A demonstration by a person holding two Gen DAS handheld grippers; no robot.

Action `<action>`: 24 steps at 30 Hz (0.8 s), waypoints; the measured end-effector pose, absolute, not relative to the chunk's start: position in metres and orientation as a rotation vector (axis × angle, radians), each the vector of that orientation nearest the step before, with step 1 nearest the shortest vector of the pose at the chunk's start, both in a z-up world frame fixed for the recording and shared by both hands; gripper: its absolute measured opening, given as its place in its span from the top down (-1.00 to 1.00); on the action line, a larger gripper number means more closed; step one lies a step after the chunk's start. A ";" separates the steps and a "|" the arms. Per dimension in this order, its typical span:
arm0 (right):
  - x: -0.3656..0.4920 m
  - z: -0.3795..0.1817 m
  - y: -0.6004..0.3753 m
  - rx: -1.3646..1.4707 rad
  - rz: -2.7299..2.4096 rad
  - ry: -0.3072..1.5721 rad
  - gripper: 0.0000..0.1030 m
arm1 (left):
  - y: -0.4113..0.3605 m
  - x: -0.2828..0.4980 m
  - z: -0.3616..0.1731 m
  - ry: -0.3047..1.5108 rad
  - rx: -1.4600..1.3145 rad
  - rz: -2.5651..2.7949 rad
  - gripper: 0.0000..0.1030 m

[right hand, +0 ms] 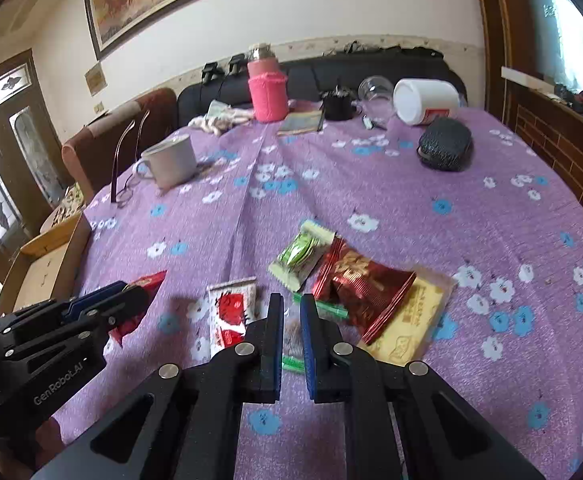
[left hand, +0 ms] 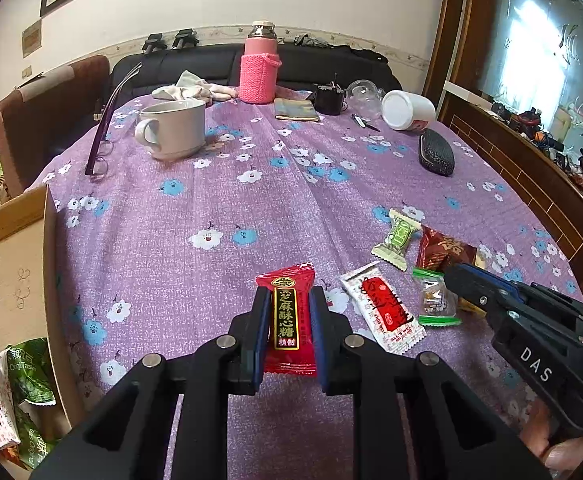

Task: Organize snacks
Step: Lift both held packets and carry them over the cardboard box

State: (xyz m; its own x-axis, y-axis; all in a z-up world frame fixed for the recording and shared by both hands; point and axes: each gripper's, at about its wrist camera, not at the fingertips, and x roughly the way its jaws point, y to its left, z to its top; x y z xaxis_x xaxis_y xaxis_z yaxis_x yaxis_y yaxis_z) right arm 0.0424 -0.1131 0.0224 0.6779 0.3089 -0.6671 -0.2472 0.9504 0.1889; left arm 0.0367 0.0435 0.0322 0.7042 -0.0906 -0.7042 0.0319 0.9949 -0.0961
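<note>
Left hand-held gripper (left hand: 289, 300) clamps red candy (left hand: 287, 312); right hand-held gripper (right hand: 291, 306) pinches green-ended candy (right hand: 293, 336).

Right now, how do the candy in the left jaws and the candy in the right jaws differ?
The left gripper holds a red candy with gold lettering on a black label; the right gripper holds a clear candy with green ends. The red one's wrapper is opaque and longer; the green-ended one shows its contents. Both are wrapped and clamped between shut jaws.
</note>
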 end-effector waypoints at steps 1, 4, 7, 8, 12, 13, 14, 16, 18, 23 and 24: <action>0.043 0.022 -0.113 0.086 0.307 0.776 0.82 | 0.044 0.037 0.032 0.789 -0.079 -0.068 0.64; 0.048 0.018 -0.115 0.084 0.295 0.818 0.60 | 0.045 0.038 0.031 0.796 -0.082 -0.062 0.64; 0.050 0.013 -0.114 0.085 0.299 0.839 0.32 | 0.046 0.039 0.030 0.803 -0.085 -0.059 0.64; 0.051 0.011 -0.112 0.081 0.301 0.849 0.32 | 0.046 0.040 0.029 0.805 -0.086 -0.059 0.64; 0.057 0.000 -0.106 0.066 0.295 0.879 0.35 | 0.045 0.040 0.029 0.809 -0.082 -0.062 0.64; 0.057 0.000 -0.107 0.067 0.293 0.872 0.43 | 0.045 0.039 0.029 0.809 -0.081 -0.063 0.64; 0.057 0.000 -0.107 0.062 0.293 0.869 0.56 | 0.045 0.039 0.029 0.807 -0.080 -0.063 0.64; 0.056 0.001 -0.108 0.067 0.296 0.862 0.59 | 0.044 0.039 0.029 0.802 -0.080 -0.063 0.64; 0.053 0.006 -0.109 0.068 0.294 0.836 0.63 | 0.044 0.039 0.029 0.802 -0.082 -0.064 0.64; 0.044 0.017 -0.112 0.070 0.279 0.768 0.64 | 0.045 0.037 0.032 0.786 -0.090 -0.062 0.64; 0.043 0.018 -0.113 0.080 0.284 0.761 0.63 | 0.046 0.037 0.033 0.783 -0.093 -0.063 0.64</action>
